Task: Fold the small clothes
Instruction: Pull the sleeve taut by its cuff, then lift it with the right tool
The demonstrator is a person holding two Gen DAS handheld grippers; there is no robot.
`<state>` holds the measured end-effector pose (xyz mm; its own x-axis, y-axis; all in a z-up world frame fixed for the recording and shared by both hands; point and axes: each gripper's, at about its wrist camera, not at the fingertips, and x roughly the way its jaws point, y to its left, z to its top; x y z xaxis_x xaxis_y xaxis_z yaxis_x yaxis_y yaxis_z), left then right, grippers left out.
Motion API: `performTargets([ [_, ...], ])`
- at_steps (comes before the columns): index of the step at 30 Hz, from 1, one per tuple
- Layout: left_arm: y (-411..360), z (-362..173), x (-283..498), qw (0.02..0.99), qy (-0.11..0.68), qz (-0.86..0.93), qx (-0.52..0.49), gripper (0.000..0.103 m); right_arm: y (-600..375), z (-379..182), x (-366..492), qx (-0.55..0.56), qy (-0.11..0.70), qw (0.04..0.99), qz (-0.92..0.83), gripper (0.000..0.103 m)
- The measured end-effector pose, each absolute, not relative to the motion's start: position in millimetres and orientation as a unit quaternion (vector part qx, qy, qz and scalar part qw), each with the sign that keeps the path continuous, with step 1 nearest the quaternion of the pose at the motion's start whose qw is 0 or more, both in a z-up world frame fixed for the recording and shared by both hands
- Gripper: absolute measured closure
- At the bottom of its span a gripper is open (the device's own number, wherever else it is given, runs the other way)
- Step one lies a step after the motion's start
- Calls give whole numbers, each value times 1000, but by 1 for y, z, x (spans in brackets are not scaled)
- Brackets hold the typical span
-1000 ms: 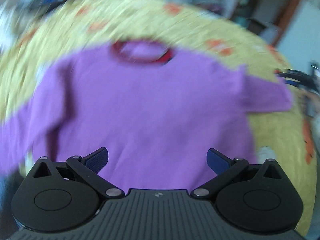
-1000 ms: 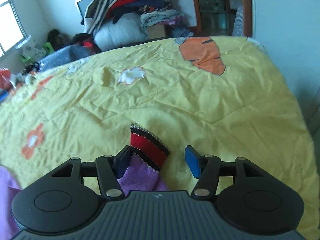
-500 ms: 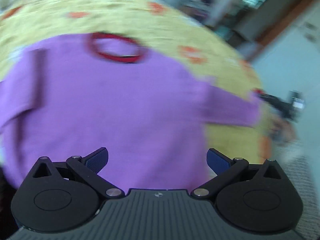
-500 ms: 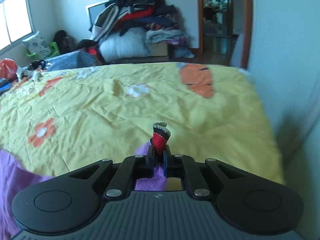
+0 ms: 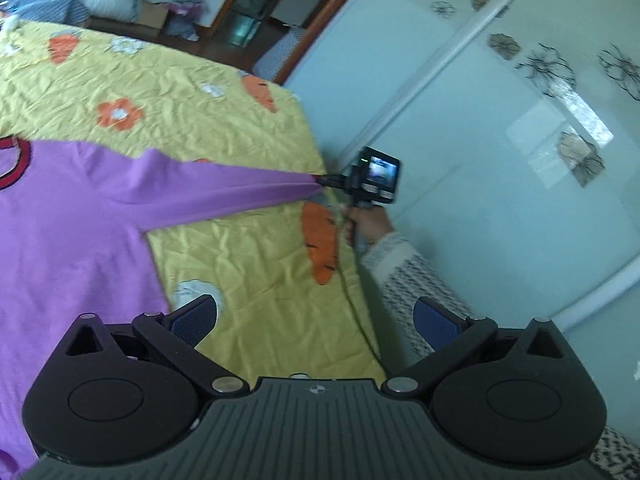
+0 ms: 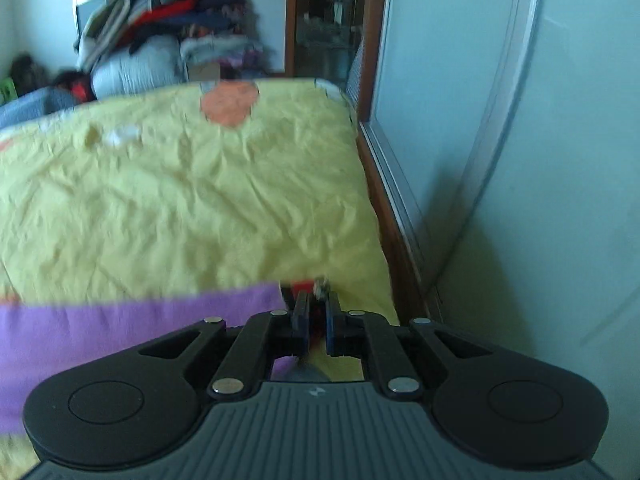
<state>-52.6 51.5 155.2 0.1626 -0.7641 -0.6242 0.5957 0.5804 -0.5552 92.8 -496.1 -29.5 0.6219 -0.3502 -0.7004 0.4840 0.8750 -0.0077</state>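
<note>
Purple sweater lies flat on the yellow carrot-print bedspread, its red collar at far left. The left gripper hovers over the sweater's edge and bare bedspread, fingers spread wide, holding nothing. One sleeve stretches taut rightward toward the bed's edge. There the right gripper, held by a hand, has its fingers closed on the red cuff. Wardrobe doors stand beyond.

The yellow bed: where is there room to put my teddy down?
Bare quilt lies below the stretched sleeve, between the purple sweater's body and the bed's edge. More lies beyond the sleeve. The sweater crowds the left side.
</note>
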Motion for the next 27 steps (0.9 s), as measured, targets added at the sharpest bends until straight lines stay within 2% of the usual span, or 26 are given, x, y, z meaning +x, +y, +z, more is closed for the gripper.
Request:
performTargets([
  [4, 40, 162, -59, 762, 462, -445, -89, 0, -507, -12, 100, 121, 312, 908, -253, 96],
  [5, 35, 164, -59, 762, 460, -447, -90, 0, -512, -11, 105, 126, 319, 902, -264, 92],
  [6, 33, 164, -59, 764, 458, -446, -89, 0, -518, -15, 111, 136, 340, 892, -265, 76],
  [7, 31, 167, -62, 764, 459, -444, -88, 0, -522, -19, 114, 154, 362, 883, -256, 65],
  [8, 30, 168, -62, 762, 461, -446, -91, 0, -521, -22, 108, 175, 366, 882, -241, 42],
  [9, 29, 169, -62, 759, 460, -452, -93, 0, -519, -24, 98, 187, 360, 885, -229, 29],
  [10, 27, 170, -62, 757, 461, -454, -94, 0, -513, -26, 85, 196, 352, 887, -226, 27],
  [17, 12, 167, -61, 746, 468, -465, -86, 0, -491, -54, 21, 266, 327, 882, -210, 27],
  [25, -9, 173, -73, 719, 473, -502, -83, 0, -512, -59, 47, 332, 273, 877, -213, 27],
  [26, -9, 175, -74, 719, 470, -506, -79, 0, -511, -60, 50, 328, 275, 880, -208, 46],
  [27, -6, 177, -75, 722, 461, -509, -84, 0, -510, -61, 54, 319, 286, 880, -207, 86],
])
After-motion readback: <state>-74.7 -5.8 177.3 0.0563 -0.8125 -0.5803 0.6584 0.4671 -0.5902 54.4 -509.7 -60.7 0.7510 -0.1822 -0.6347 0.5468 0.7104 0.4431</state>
